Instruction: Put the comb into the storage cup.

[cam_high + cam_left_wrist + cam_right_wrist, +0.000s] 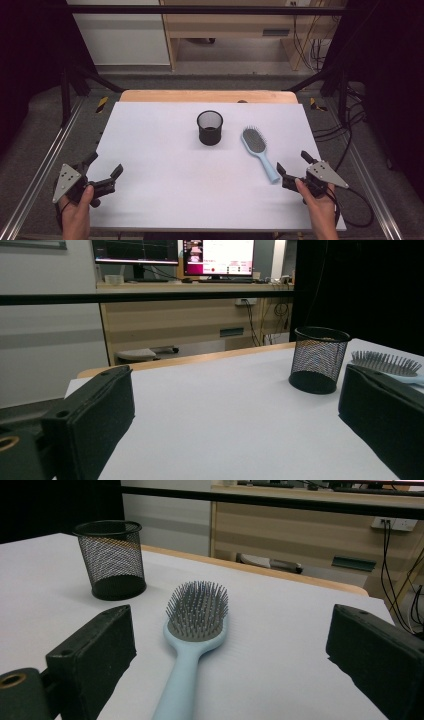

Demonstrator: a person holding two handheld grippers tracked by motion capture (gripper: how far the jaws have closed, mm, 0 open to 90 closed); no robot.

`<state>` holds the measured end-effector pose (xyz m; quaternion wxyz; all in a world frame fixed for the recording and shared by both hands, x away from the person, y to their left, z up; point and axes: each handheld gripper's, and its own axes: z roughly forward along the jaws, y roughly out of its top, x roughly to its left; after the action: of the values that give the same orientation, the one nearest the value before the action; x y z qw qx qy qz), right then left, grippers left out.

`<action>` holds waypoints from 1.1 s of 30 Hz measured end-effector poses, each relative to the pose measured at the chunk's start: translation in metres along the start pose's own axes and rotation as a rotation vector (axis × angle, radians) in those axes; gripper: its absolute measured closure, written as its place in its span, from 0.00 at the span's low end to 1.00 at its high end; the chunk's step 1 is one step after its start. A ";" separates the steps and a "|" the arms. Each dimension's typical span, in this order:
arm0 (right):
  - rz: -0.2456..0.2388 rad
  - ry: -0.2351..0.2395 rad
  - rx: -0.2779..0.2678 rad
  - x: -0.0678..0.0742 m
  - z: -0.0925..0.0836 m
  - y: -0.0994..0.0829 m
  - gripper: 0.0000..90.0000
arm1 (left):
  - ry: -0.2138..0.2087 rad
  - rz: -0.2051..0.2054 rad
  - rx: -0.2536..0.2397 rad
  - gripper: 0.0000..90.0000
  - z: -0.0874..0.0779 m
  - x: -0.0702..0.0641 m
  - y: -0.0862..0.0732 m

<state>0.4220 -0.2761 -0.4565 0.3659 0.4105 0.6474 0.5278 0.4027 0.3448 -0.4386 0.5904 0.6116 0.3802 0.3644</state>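
Your black mesh cup (210,128) stands upright on the white surface (165,170), its inside too dark to judge. The blue hairbrush (258,150) lies just beside it, bristles up. Your left tool (102,176) and right tool (292,167) both gape wide, holding nothing.

A pale blue hairbrush (258,151) lies bristles up at four o'clock of the upright black mesh pen cup (210,127), handle end pointing toward five o'clock

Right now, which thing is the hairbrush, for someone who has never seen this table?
Start at the white table and find the black mesh cup near its middle. Just right of the cup lies the hairbrush, bristles up, its handle pointing toward the right gripper. It is the one pale blue, long-handled thing there.
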 end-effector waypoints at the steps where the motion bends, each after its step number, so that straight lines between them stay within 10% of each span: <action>1: 0.004 0.003 -0.004 0.000 0.000 0.000 0.06 | 0.000 0.001 -0.005 0.02 0.000 0.000 0.000; 21: 0.058 0.011 0.020 0.024 0.007 0.017 0.12 | -0.026 0.015 0.007 0.02 0.002 -0.009 0.001; 33: -0.046 0.125 0.204 0.059 0.018 0.015 0.89 | -0.019 0.013 0.013 0.02 0.002 -0.008 0.000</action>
<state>0.4168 -0.2138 -0.4476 0.2930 0.3970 0.7286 0.4751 0.4009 0.3371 -0.4381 0.5876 0.6216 0.3727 0.3598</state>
